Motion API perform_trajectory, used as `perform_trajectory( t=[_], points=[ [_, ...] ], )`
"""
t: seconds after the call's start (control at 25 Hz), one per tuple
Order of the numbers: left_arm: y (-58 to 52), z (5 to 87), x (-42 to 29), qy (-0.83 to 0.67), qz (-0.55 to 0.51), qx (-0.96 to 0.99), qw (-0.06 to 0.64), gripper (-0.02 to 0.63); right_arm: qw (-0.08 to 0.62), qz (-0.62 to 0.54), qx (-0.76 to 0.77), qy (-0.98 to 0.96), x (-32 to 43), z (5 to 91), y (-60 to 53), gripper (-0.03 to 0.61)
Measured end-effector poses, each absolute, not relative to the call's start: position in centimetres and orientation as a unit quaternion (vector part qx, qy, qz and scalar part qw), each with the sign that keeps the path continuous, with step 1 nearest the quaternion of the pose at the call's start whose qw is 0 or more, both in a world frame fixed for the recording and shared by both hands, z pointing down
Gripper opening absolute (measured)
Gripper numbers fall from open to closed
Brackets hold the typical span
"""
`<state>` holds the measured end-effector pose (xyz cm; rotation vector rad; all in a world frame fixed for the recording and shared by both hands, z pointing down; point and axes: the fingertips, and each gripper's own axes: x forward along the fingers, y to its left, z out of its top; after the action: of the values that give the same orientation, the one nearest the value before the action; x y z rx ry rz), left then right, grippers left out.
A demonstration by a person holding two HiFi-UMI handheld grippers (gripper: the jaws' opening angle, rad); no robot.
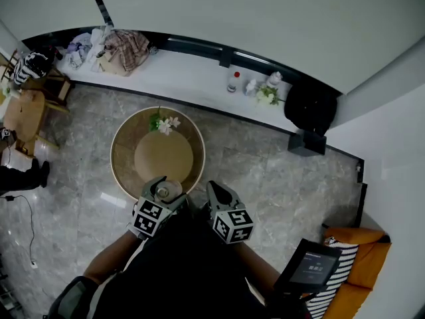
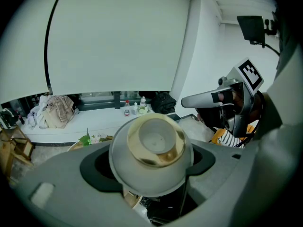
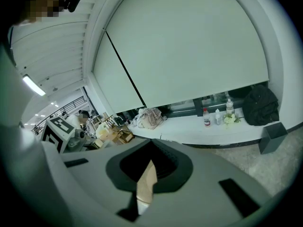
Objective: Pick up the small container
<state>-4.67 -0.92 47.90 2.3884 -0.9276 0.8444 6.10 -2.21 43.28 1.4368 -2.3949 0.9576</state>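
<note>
The small container (image 1: 164, 191), a pale round cup with a golden-brown inner rim, sits between the jaws of my left gripper (image 1: 161, 190), over the near edge of the round wooden table (image 1: 123, 153). In the left gripper view the container (image 2: 151, 148) fills the centre, mouth toward the camera, and the left gripper (image 2: 150, 174) is shut on it. My right gripper (image 1: 216, 195) hangs just right of it, off the table. In the right gripper view the right gripper (image 3: 147, 176) is shut, holding nothing, with only a thin beige sliver showing.
White flowers (image 1: 165, 123) lie at the table's far side. A white window ledge (image 1: 192, 75) carries bottles (image 1: 234, 82), clothes (image 1: 123, 48) and a black backpack (image 1: 311, 105). An orange seat (image 1: 358, 258) with a tablet (image 1: 311, 264) stands at lower right; wooden furniture (image 1: 23, 111) at left.
</note>
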Motion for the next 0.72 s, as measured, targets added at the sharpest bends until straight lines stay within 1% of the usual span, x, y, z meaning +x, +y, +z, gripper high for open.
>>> perform_trajectory(
  t=[0.72],
  points=[
    [-1.3, 48.4, -4.2, -0.337, 0.306, 0.862, 0.224, 0.350, 0.087, 0.326, 0.494, -0.801, 7.2, 43.6, -2.2, -0.005]
  ],
)
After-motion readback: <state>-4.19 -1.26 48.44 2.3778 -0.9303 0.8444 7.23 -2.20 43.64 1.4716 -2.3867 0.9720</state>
